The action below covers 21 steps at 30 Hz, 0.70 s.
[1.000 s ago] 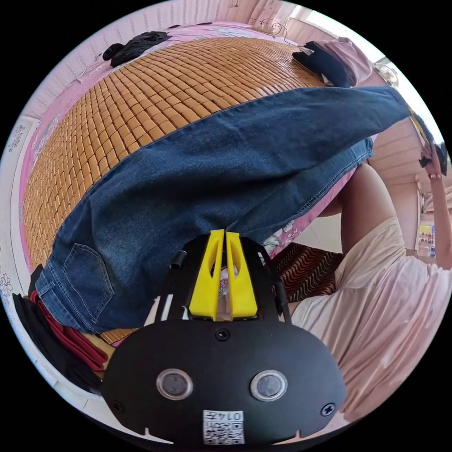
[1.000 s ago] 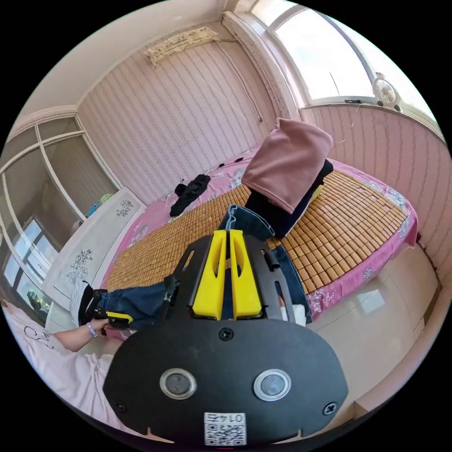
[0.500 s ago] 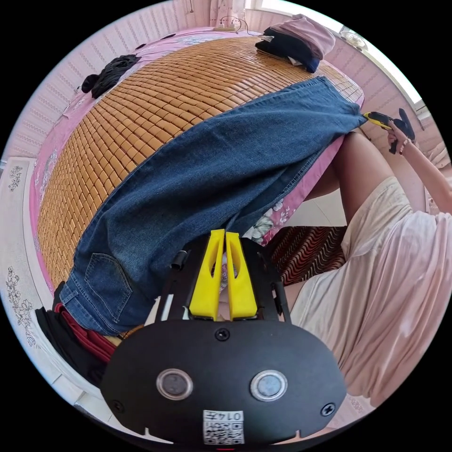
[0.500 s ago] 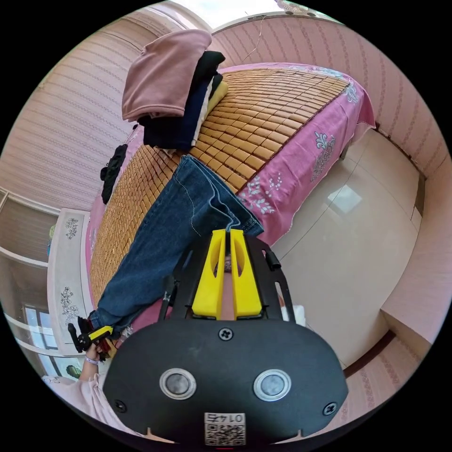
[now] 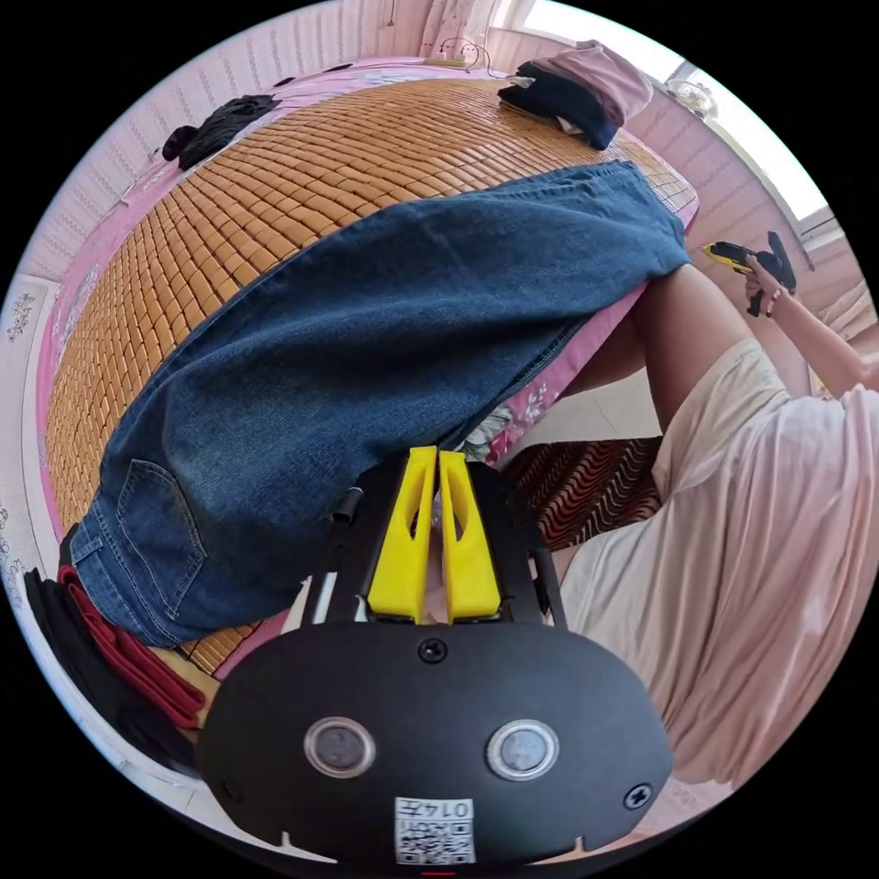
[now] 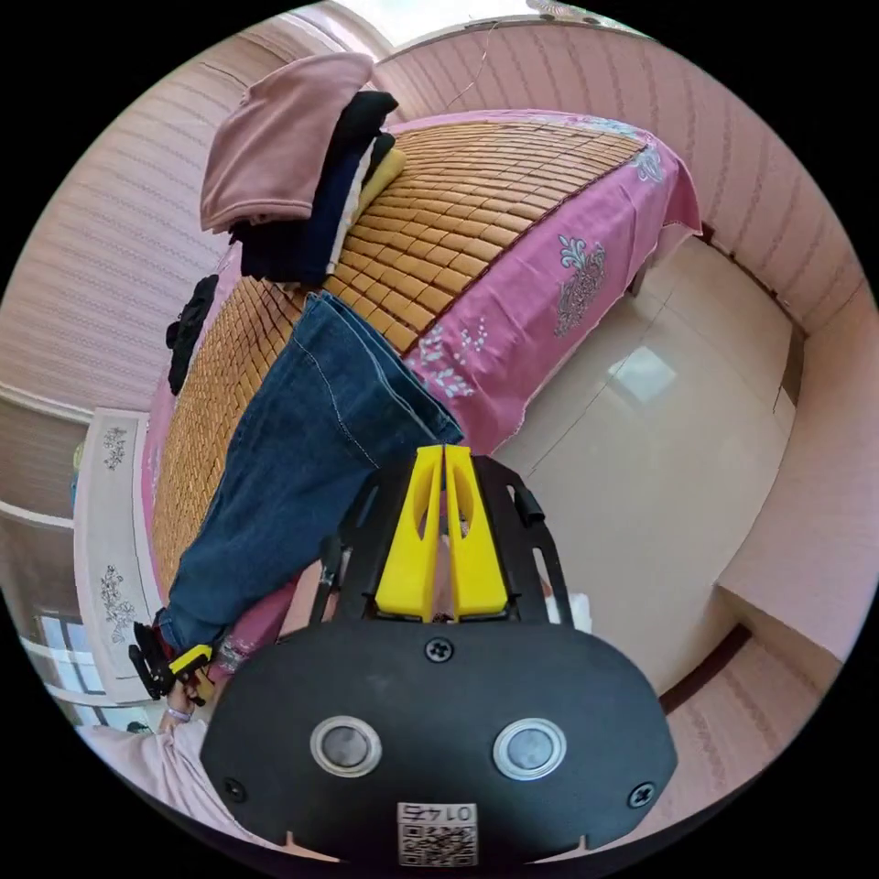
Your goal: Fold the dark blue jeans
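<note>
The dark blue jeans [image 5: 385,311] lie flat and stretched out along the near edge of the bamboo mat [image 5: 275,183], back pocket at the left, leg hems at the right. My left gripper [image 5: 430,453] is shut, its tips at the jeans' near edge with no cloth showing between the jaws. It also appears small by the waist end, as the left gripper [image 6: 179,661]. In the right gripper view the jeans [image 6: 302,458] run away from my right gripper [image 6: 444,450], which is shut just short of the hems. The right gripper [image 5: 732,255] hangs clear of the hems.
A pile of folded clothes [image 5: 577,87] sits at the mat's far corner, and a black garment [image 5: 215,128] lies at the far left. Red and dark clothes [image 5: 119,650] lie beside the waist. The person's leg [image 5: 687,330] stands against the bed; tiled floor [image 6: 659,412] lies beyond the pink sheet [image 6: 568,275].
The leg end, held up by the right gripper a second ago, has come down onto the mat. The right gripper has drawn off the hems. Both cameras have shifted.
</note>
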Available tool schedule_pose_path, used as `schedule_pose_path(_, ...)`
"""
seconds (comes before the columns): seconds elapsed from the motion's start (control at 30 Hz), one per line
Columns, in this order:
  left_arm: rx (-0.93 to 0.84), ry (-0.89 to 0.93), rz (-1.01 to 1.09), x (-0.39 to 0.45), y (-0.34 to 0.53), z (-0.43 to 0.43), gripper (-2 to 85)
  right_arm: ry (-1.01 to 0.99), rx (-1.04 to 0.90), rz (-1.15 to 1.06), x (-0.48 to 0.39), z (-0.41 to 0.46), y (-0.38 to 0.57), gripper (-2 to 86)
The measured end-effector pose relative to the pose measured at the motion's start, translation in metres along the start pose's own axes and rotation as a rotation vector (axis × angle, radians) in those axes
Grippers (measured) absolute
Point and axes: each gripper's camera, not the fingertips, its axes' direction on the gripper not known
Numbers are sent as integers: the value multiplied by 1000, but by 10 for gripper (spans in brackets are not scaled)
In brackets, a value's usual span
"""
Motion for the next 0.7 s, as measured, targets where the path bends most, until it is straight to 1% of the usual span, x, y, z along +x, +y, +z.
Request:
schedule_pose_path(0.03,-7,-14,-10,1,-2,4,-10,9,73,-33,-12,-8,-3,12)
schedule_pose_path(0.07,-15,-16,-17,1,-5,5,-10,12,106,-63,-20,-11,-6,14)
schedule_pose_path(0.13,-23,-14,-21,1,-7,6,-10,38,180,-210,-63,-13,-28,36)
schedule_pose_path(0.23,-26,-8,-24,2,-6,8,-10,12,140,-350,-116,12,-66,85)
schedule_pose_path(0.3,-30,0,-36,2,-7,8,-10,37,91,-371,-138,35,-88,99)
schedule_pose_path(0.37,-40,-2,-43,3,-7,8,-10,141,25,-354,-149,62,-106,93)
schedule_pose_path(0.4,-42,-7,-39,4,-8,8,-10,194,-58,-368,-153,81,-112,76)
schedule_pose_path(0.43,-45,-18,-26,7,-8,7,-10,202,-100,-386,-156,89,-114,52)
schedule_pose_path(0.5,-45,-42,17,12,-7,5,-10,194,-48,-432,-162,74,-112,19)
schedule_pose_path(0.57,-45,-62,81,19,-5,1,-10,143,17,-479,-168,50,-109,6)
schedule_pose_path(0.63,-40,-47,80,19,-5,-5,-10,116,97,-523,-178,18,-111,0)
schedule_pose_path(0.7,7,-30,73,17,-6,-15,-10,108,134,-517,-185,4,-120,0)
